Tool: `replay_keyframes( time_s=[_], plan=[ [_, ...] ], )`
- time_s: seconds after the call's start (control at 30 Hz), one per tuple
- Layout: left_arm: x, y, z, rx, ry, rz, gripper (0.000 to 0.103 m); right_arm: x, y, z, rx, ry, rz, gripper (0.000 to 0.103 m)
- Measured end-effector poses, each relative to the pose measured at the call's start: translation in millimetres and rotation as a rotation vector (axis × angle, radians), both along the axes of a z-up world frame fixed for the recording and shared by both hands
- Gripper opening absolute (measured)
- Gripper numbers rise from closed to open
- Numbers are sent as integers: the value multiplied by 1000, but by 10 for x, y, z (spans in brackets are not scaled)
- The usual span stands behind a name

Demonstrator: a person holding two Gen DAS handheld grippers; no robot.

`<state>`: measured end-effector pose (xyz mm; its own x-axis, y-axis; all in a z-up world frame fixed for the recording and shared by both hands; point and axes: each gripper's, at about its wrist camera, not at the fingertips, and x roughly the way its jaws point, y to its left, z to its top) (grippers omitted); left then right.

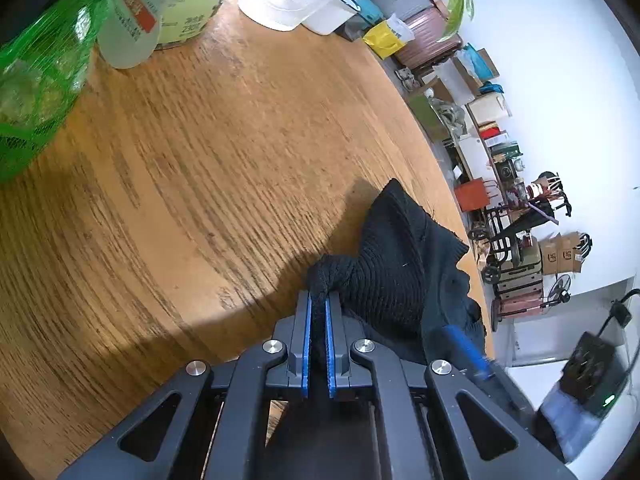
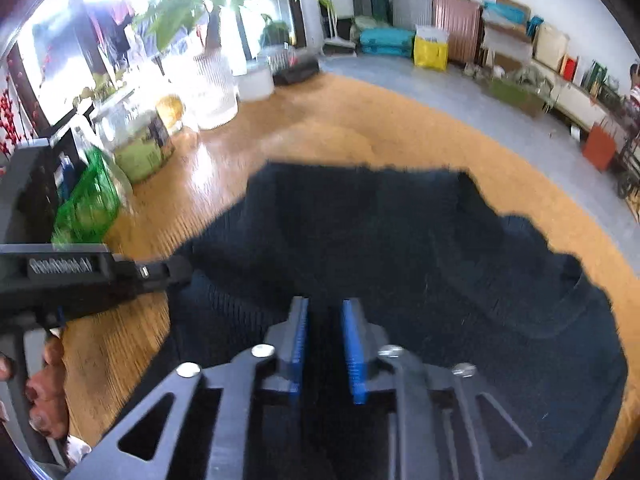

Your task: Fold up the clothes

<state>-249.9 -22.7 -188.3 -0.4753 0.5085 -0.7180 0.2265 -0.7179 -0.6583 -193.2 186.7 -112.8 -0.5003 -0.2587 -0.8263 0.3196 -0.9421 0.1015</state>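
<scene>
Tightly between left fingers (image 1: 307,320): black sweater (image 1: 396,256)

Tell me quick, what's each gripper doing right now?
Left gripper: closed on the black knit sweater.
Right gripper: open above the sweater, holding nothing.

A sweater (image 2: 400,280) lies spread on the tabletop (image 1: 200,160), reaching its near edge. The left tongs (image 1: 319,300) pinch a bunched corner at the sweater's left side; the right tongs (image 2: 325,308) sit over its near middle. Far left on the tabletop — a mesh bag (image 1: 36,80), then a bottle (image 1: 128,20) beside it.
</scene>
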Motion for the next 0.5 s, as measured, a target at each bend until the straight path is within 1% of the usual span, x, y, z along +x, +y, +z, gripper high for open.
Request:
replay_keyframes(
  time_s=[0.07, 0.1, 0.13, 0.2, 0.27, 0.33, 0.37, 0.4, 0.43, 0.47, 0.5],
  plan=[
    [7, 3, 8, -4, 1, -1, 6, -33, 19, 125, -40, 21, -8, 31],
    [10, 5, 11, -6, 2, -2, 6, -53, 24, 191, -60, 32, -12, 37],
    [13, 7, 15, -9, 3, -3, 6, -74, 22, 252, -79, 42, -14, 40],
    [19, 20, 20, -20, 7, -6, 6, -163, -101, 283, -89, 43, 7, 40],
    [17, 25, 23, -21, 12, -7, 6, -297, -293, 224, -91, 23, 29, 40],
    [13, 19, 18, -16, 18, -7, 6, -414, -433, 128, -80, 8, 27, 39],
    [10, 16, 16, -13, 21, -7, 6, -467, -485, 68, -63, -1, 24, 37],
    [8, 12, 15, -13, 26, -5, 6, -518, -535, 9, -46, -10, 20, 26],
    [9, 12, 22, -25, 35, 1, 6, -555, -565, -39, -25, -16, 15, 13],
    [10, 27, 36, -51, 44, 3, 6, -592, -592, -84, -5, -21, 9, 9],
    [12, 46, 50, -73, 53, 4, 6, -627, -589, -101, 7, -14, -5, 7]
  ],
)
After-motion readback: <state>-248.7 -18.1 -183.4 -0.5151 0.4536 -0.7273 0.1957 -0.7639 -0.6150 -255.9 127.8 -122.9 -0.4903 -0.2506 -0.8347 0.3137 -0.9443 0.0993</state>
